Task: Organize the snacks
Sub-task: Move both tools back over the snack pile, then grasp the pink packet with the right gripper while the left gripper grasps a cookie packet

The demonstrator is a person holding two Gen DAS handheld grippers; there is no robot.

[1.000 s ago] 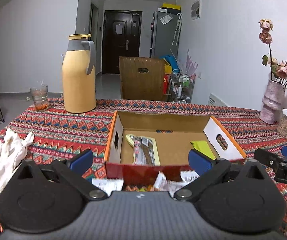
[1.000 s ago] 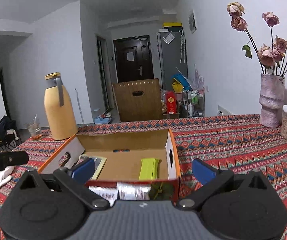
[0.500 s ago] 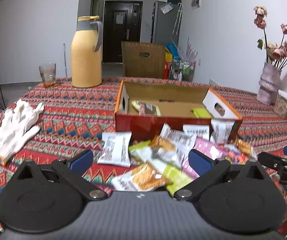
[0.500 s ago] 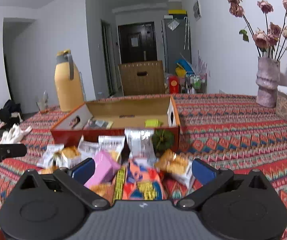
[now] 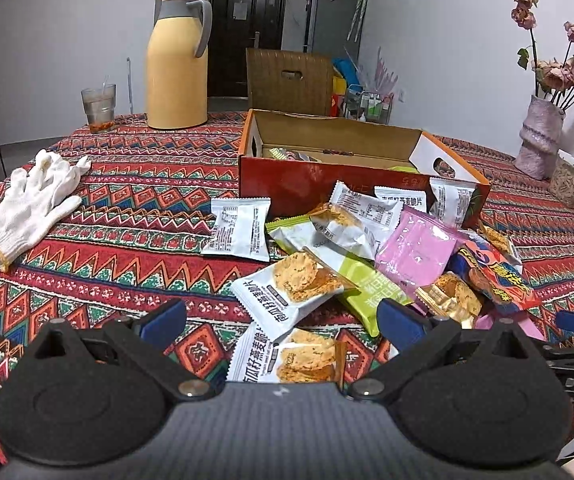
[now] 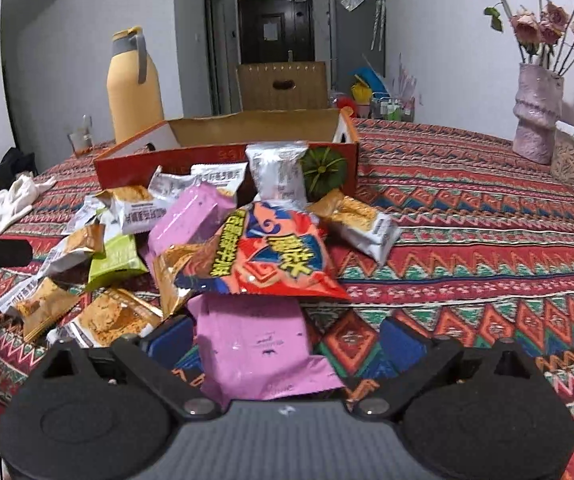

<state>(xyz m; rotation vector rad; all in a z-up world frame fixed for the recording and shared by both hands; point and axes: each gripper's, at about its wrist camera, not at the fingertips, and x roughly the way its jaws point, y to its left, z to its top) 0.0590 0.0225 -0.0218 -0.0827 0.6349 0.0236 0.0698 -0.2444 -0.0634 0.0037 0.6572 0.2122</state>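
Change: a second ago both cameras looked down into the cardboard box (image 5: 361, 184) from close above; now both have drawn back and low, and the snack pile (image 5: 371, 252) in front of the box fills the views.
Meaning: judged from this, the dropping-off trip is over and a fresh pick is being lined up; only a few packets show inside the box, so most of the sorting remains.
Left hand-held gripper (image 5: 281, 316): spread wide, holding nothing.
Nearest to it: a white cracker packet (image 5: 289, 356) lies between its fingers, low in view; a second cracker packet (image 5: 291, 286) sits just beyond.
Right hand-held gripper (image 6: 287, 336): spread, empty.
Nearest to it: a pink packet (image 6: 263, 354) lies between its fingers on the bench (image 6: 487, 240); I cannot tell whether either finger touches it. A red-and-blue chip bag (image 6: 267, 256) rests just beyond, overlapping the pink packet's far edge.
Box: behind the pile, open-topped, touching the rearmost packets.
Aside: white glove (image 5: 27, 208), yellow thermos (image 5: 177, 64), well apart from the pile.
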